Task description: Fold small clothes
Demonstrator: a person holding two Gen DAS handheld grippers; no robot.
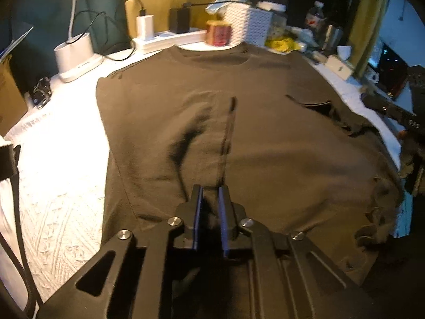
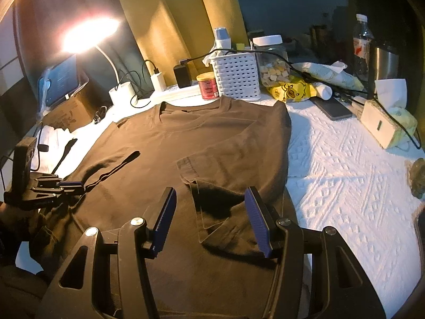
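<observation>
White textured cloth (image 2: 345,175) covers the desk, lit by a lamp (image 2: 90,34) at the back, with a white basket (image 2: 236,75) and a red jar (image 2: 208,85) behind the collar of a dark brown t-shirt (image 2: 212,138) lying spread flat in the middle. Left claw (image 1: 211,194) sits at the shirt's near hem, pressed nearly together, seemingly pinching a bit of fabric. Right claw (image 2: 211,202) hangs spread wide over the shirt near its chest pocket (image 2: 190,166), gripping nothing.

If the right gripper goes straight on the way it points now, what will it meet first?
Most likely the brown T-shirt: the right gripper points down at its folded sleeve, fingers open. Depth is hard to judge.
</observation>
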